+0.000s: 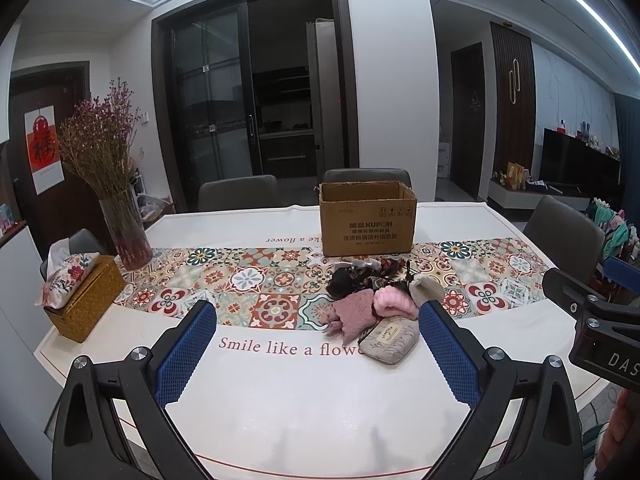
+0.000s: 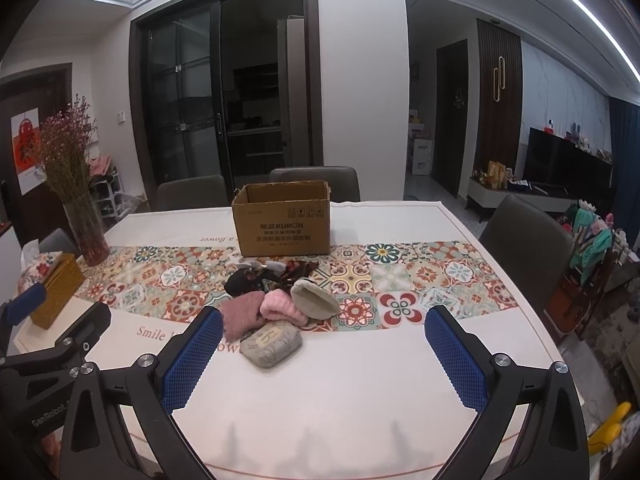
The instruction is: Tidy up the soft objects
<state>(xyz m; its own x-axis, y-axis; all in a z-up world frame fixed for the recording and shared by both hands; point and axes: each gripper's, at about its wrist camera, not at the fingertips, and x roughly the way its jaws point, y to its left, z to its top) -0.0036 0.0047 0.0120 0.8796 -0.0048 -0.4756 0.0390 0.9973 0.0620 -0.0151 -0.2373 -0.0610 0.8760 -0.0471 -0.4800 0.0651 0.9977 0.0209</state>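
Nearest the left wrist camera, the left gripper [image 1: 318, 336] hovers over the white tabletop [image 1: 300, 408] with its blue-padded fingers [image 1: 188, 354] spread wide apart and nothing between them. The right gripper [image 2: 323, 342] hangs just the same in its own view, fingers [image 2: 456, 360] parted and bare; from the left view it shows at 3 o'clock [image 1: 592, 320].

Just beyond the fingertips lies the heap of soft things. A grey printed pouch [image 1: 390, 340] sits closest, on the "Smile like a flower" lettering. Touching it from behind are a mauve knitted piece [image 1: 352, 312], a pink fluffy piece [image 1: 394, 300] and a beige sock-like piece [image 1: 426, 286]. Behind these, on the patterned tile runner [image 1: 256, 280], rests a dark bundle of fabric [image 1: 360, 276].

At 12 o'clock past the heap stands an open cardboard box [image 1: 367, 220], upright, close behind the dark bundle.

Off at 10 o'clock are a woven tissue box [image 1: 86, 304] and a glass vase of dried flowers [image 1: 124, 232].
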